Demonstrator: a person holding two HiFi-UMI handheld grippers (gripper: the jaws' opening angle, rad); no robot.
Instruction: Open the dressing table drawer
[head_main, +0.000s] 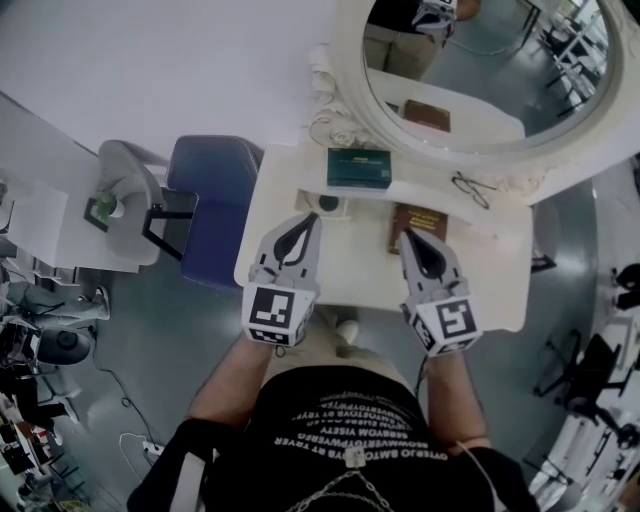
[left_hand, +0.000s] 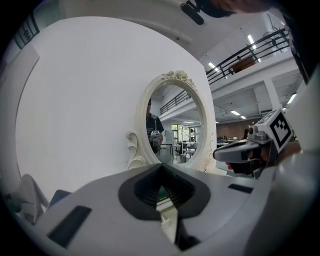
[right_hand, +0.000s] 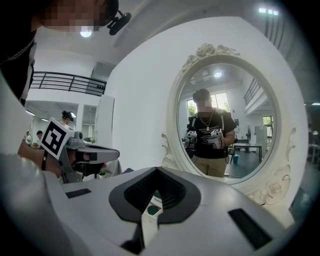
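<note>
The white dressing table (head_main: 500, 290) stands below me, and its drawer front shows in no view. Both grippers hover side by side over the tabletop, pointing toward the oval mirror (head_main: 480, 70). My left gripper (head_main: 312, 216) is shut with nothing between its jaws; its tips meet in the left gripper view (left_hand: 161, 166). My right gripper (head_main: 408, 233) is likewise shut and empty, its tips (right_hand: 159, 169) together in front of the mirror (right_hand: 227, 120). Each gripper shows in the other's view: the right gripper (left_hand: 245, 150) and the left gripper (right_hand: 85, 150).
A dark green box (head_main: 358, 167), a brown book (head_main: 418, 222), a pair of glasses (head_main: 470, 188) and a small white item with a dark round centre (head_main: 328, 203) lie on the tabletop. A blue chair (head_main: 212, 205) stands left of the table. A white wall is behind.
</note>
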